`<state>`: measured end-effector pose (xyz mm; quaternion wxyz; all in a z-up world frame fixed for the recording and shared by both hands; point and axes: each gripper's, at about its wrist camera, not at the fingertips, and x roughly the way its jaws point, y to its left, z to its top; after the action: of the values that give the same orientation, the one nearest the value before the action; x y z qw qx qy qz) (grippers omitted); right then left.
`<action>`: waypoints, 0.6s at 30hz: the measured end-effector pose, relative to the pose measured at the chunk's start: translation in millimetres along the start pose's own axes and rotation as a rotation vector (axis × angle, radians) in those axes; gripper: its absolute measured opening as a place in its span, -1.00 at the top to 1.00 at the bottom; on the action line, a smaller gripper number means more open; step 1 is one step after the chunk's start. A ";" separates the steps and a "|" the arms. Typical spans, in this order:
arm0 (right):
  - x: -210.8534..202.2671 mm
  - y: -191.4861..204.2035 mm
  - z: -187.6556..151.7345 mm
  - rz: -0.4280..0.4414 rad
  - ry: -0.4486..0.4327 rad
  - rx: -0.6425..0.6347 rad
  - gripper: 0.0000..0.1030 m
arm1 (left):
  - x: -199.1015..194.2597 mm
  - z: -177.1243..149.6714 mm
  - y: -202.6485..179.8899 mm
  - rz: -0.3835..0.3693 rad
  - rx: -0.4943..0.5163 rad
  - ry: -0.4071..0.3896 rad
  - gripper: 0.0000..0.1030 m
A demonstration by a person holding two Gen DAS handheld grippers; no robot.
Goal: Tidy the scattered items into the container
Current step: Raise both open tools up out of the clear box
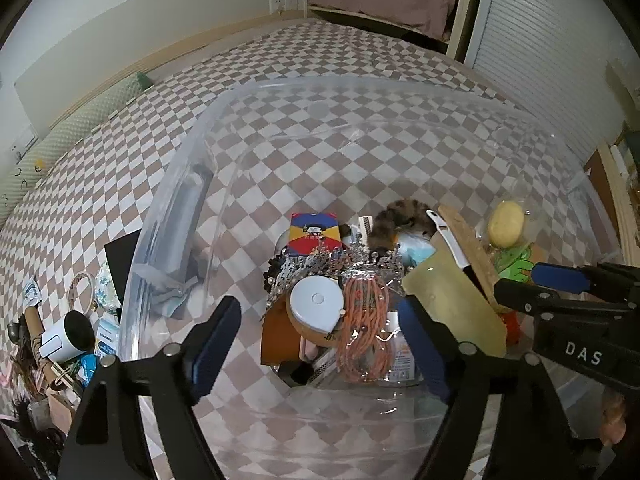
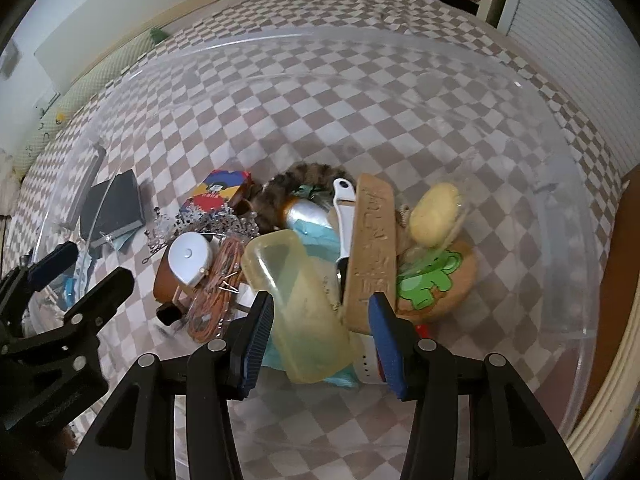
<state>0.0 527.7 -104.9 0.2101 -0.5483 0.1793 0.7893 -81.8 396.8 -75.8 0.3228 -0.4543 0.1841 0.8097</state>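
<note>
A clear plastic bin (image 1: 188, 184) (image 2: 560, 152) sits on the checkered cover and holds a pile: a yellow translucent case (image 2: 300, 304) (image 1: 452, 304), a wooden block (image 2: 370, 240), a white tape measure (image 1: 316, 302) (image 2: 190, 256), an orange cord (image 1: 362, 332), a colourful box (image 1: 314, 234) and a yellow potato-like item (image 1: 506, 224) (image 2: 434, 214). My left gripper (image 1: 320, 348) is open and empty above the bin. My right gripper (image 2: 320, 344) is open and empty, straddling the near end of the yellow case; it also shows in the left wrist view (image 1: 532, 280).
Outside the bin on the left lie scattered things: a white cylinder with a black end (image 1: 68, 334), a wooden hoop (image 1: 82, 288), a black notebook (image 2: 112, 208) and small packets. A green bolster (image 1: 80, 128) lines the wall. A wooden edge (image 2: 600, 400) is at the right.
</note>
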 end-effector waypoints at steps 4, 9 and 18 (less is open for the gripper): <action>-6.1 -2.4 -4.3 -0.022 -0.040 -0.008 -0.10 | -8.5 -0.8 -1.5 0.011 0.012 -0.025 -0.83; -22.5 -5.4 -6.4 -0.068 -0.124 -0.001 -0.90 | -22.6 -3.1 2.7 -0.003 -0.008 -0.048 -0.85; -40.4 -8.4 -17.2 -0.108 -0.184 -0.025 -1.00 | -44.4 -10.5 15.9 0.017 -0.039 -0.068 -0.86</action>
<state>30.5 520.5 -73.1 0.2610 -0.4849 0.1195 0.8261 -69.5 363.3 -43.2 0.3132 -0.4312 0.1608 0.8307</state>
